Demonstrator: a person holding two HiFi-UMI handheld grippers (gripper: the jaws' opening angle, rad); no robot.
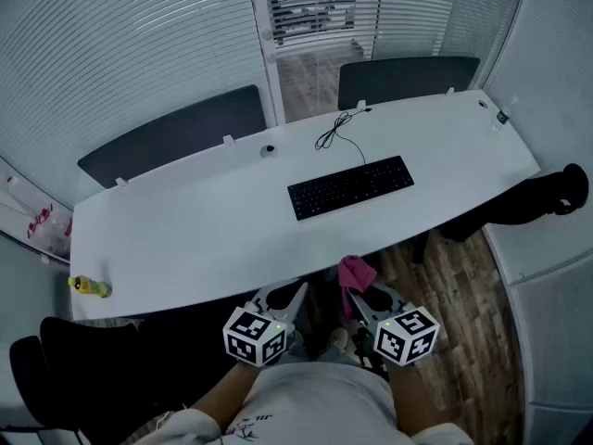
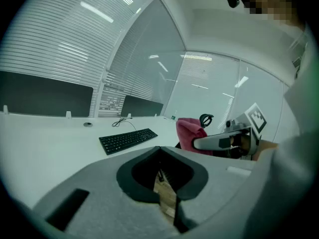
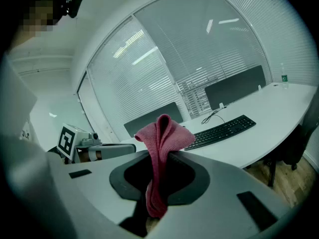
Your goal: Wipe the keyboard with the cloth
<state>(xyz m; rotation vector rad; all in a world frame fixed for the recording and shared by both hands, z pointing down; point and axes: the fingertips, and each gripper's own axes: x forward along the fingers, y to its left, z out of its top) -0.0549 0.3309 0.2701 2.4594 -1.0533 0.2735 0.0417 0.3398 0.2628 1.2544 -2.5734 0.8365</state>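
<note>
Far off to the left of the left gripper (image 1: 282, 298), a small yellow thing (image 1: 90, 287) lies near the front corner of the white table (image 1: 185, 239). The left gripper hangs just short of the table's near edge, over the floor, with its jaws drawn together and nothing between them; only a sliver of wooden floor shows through the slit. Just beside it, to its right, the right gripper (image 1: 363, 301) is held level with it, clamped on a pink cloth (image 1: 356, 272) whose folded top stands up above the jaws and whose tail hangs down below them. Ahead of both grippers and well apart from them, slightly nearer the right one's side, the black keyboard (image 1: 350, 186) lies flat on the table, its cable (image 1: 335, 133) curling away toward the far edge. Off to the right of the right gripper, a dark chair (image 1: 533, 202) stands at the table's end.
</note>
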